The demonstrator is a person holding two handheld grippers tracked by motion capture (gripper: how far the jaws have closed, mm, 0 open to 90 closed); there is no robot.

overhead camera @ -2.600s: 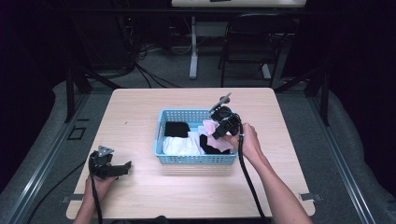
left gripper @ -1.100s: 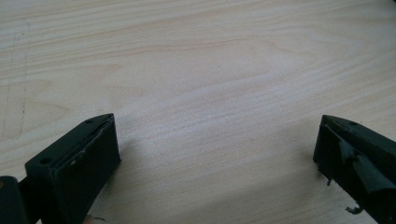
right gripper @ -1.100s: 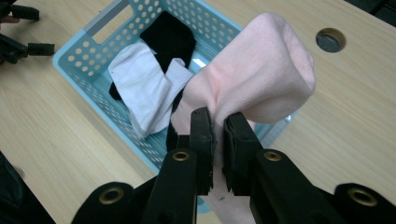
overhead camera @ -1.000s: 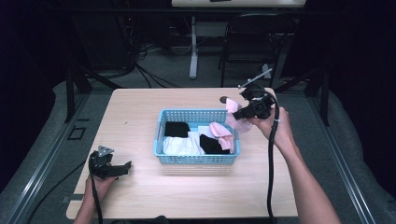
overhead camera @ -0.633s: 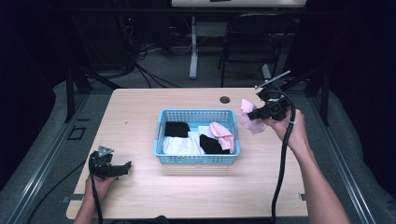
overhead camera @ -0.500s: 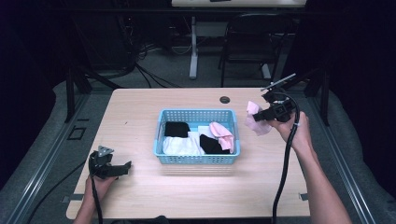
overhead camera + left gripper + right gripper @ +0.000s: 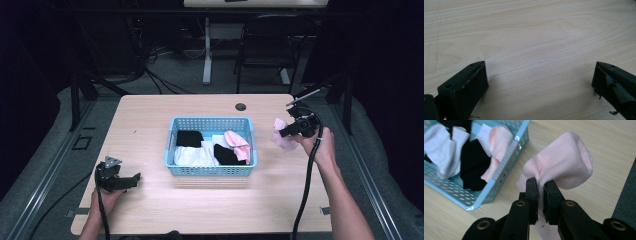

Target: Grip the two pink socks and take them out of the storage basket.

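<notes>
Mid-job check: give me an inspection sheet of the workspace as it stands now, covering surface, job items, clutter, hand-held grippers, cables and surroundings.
Surface: light wood table, flat, with a round dark grommet near the far edge.
Job's things: pink sock pinched and held to the right of the blue basket; the basket holds black, white and pink laundry.
Clutter: nothing seen.
Grippers: right hand-held gripper shut on the pink sock; left hand-held gripper open over bare wood at the near left, holding nothing.
Cables: a black cable trails from the right gripper along the forearm; loose cables lie on the floor beyond the table.
Surroundings: dark room, chair behind the table.
</notes>
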